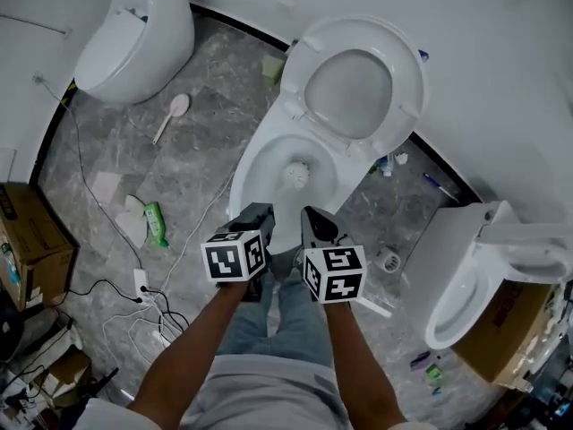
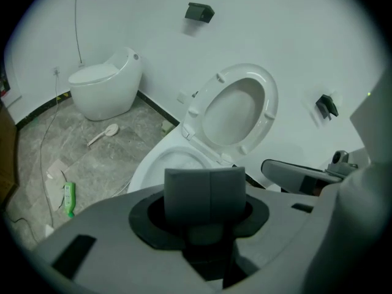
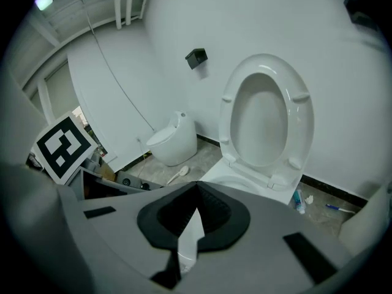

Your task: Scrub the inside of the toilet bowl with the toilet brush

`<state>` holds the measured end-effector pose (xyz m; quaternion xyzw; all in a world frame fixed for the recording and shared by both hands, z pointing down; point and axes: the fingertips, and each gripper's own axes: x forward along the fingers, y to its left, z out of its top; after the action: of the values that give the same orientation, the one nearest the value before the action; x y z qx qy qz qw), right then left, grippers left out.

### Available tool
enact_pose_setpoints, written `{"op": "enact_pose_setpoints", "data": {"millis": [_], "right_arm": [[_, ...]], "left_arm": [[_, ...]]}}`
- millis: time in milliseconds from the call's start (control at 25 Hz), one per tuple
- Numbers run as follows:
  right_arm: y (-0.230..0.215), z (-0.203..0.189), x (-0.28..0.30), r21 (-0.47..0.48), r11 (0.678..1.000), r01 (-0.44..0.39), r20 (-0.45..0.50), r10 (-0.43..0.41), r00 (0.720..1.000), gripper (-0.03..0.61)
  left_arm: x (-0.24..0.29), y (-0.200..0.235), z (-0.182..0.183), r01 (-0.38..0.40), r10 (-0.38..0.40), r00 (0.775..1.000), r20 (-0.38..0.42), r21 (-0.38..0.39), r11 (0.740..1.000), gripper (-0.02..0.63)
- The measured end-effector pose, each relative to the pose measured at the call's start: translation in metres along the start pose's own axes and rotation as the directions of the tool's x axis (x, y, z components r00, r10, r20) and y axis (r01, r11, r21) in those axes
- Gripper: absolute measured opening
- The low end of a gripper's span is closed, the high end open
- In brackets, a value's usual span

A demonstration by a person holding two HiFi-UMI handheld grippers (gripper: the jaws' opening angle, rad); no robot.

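A white toilet [image 1: 260, 155] stands in the middle with its seat and lid [image 1: 354, 83] raised against the wall. The white brush head [image 1: 296, 175] is down inside the bowl. My right gripper [image 1: 315, 227] hovers at the bowl's near rim, shut on the brush's white handle [image 3: 188, 237], whose end sticks out by the marker cube [image 1: 376, 307]. Just left of it my left gripper [image 1: 255, 213] has its pads [image 2: 190, 192] pressed together on nothing. The left gripper view shows the bowl [image 2: 168, 161] beyond the pads.
A second toilet [image 1: 134, 34] stands at the back left and a third [image 1: 466, 276] at the right. On the floor lie a green bottle [image 1: 156, 224], a white scoop-shaped tool [image 1: 172, 115], cables [image 1: 143, 307] and paper scraps. Cardboard boxes [image 1: 27, 240] sit at both sides.
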<state>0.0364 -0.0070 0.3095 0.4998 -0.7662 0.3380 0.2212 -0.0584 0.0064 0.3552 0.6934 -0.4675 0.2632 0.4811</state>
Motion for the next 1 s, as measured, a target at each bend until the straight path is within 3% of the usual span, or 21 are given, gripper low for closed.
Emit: {"op": "enact_pose_setpoints", "data": {"millis": [200, 480, 680, 1000], "right_arm": [[0.002, 0.065, -0.03, -0.018, 1.0, 0.026, 0.116, -0.024, 0.993, -0.002], [0.028, 0.122, -0.082, -0.072, 0.997, 0.027, 0.197, -0.013, 0.98, -0.002], [0.048, 0.158, -0.115, -0.135, 0.99, 0.033, 0.265, 0.005, 0.964, -0.002], [0.06, 0.19, -0.151, -0.15, 0.988, 0.037, 0.33, 0.015, 0.944, -0.002]], "left_arm": [[-0.039, -0.046, 0.054, 0.042, -0.052, 0.991, 0.122, 0.082, 0.996, 0.156], [-0.102, -0.096, 0.095, 0.047, -0.084, 0.973, 0.215, 0.172, 0.984, 0.156], [-0.145, -0.12, 0.125, 0.019, -0.105, 0.944, 0.313, 0.266, 0.964, 0.156], [-0.188, -0.151, 0.148, -0.047, -0.122, 0.898, 0.422, 0.368, 0.929, 0.156]]}}
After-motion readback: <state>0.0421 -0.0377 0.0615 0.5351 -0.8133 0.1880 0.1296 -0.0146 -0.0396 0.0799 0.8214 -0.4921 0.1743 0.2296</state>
